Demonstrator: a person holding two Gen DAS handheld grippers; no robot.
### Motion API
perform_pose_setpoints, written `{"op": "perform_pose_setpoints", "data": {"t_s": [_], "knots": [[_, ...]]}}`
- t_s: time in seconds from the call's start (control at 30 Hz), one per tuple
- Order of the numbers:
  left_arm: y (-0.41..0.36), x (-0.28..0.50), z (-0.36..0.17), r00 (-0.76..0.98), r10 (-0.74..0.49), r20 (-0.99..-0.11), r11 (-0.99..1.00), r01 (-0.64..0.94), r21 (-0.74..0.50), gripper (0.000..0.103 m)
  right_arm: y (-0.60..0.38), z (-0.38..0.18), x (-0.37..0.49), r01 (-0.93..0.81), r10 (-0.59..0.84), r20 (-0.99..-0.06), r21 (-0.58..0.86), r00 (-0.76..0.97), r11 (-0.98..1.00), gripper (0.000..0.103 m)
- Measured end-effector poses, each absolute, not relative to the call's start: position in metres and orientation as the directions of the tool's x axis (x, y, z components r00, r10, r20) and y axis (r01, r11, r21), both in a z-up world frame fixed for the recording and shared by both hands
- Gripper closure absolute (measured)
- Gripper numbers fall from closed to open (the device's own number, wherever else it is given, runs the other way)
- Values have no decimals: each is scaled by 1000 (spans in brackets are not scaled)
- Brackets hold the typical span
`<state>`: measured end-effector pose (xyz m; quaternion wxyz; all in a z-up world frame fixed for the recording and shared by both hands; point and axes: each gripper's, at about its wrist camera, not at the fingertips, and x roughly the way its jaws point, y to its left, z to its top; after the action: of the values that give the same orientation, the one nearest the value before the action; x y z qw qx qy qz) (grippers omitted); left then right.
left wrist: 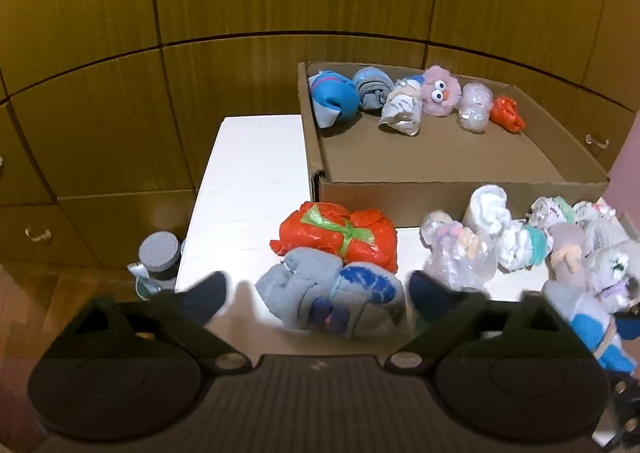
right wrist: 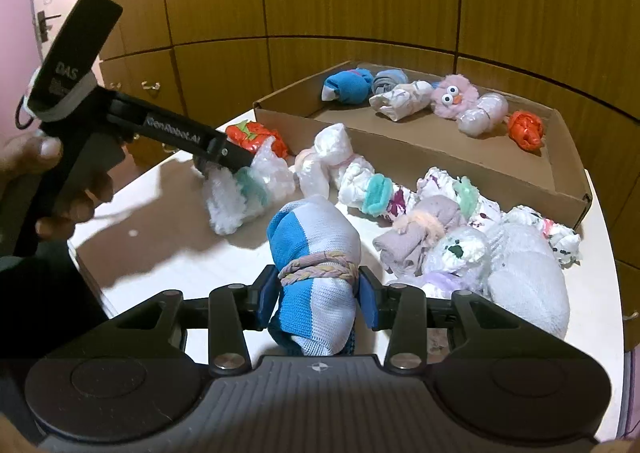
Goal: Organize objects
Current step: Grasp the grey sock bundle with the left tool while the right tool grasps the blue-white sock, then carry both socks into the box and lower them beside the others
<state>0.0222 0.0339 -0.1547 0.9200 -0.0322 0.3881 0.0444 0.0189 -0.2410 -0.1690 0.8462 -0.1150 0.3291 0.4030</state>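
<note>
My left gripper [left wrist: 318, 289] is open, its fingers on either side of a grey and blue sock bundle [left wrist: 332, 299] on the white table [left wrist: 248, 181]. An orange bag bundle tied with green [left wrist: 340, 235] lies just behind it. My right gripper [right wrist: 318, 295] is shut on a blue and white sock bundle [right wrist: 316, 249] bound with a braided band. The left gripper also shows in the right wrist view [right wrist: 218, 159], low over the table's left side. A cardboard box [left wrist: 440, 189] holds several bundles and a pink fluffy toy [left wrist: 438, 91] along its far wall.
Several white, pastel and plastic-wrapped bundles [right wrist: 440, 221] lie in a heap on the table in front of the box. Wooden cabinets [left wrist: 120, 93] stand behind. A grey round object [left wrist: 160, 253] sits below the table's left edge.
</note>
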Motion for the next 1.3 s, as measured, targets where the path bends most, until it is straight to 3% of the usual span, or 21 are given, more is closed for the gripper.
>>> {"op": "perform_pose_setpoints", "data": {"t_s": [0.1, 0.2, 0.63, 0.97, 1.3], "knots": [[37, 17, -159, 711, 34, -702, 996, -85, -39, 36, -243, -170, 19, -755, 612, -647, 84, 454, 650, 54], [35, 11, -157, 724, 32, -690, 997, -67, -24, 40, -245, -171, 19, -750, 617, -643, 98, 454, 655, 55], [36, -3, -130, 752, 26, -659, 1000, -29, 6, 41, -259, -157, 26, -731, 664, -600, 183, 447, 658, 55], [11, 38, -79, 810, 10, -587, 986, 89, 138, 41, -255, -98, 73, -743, 709, -527, 198, 470, 640, 55], [6, 100, -84, 774, 15, -634, 979, 116, 166, 41, -219, -80, 146, -728, 680, -556, 183, 477, 660, 55]]}}
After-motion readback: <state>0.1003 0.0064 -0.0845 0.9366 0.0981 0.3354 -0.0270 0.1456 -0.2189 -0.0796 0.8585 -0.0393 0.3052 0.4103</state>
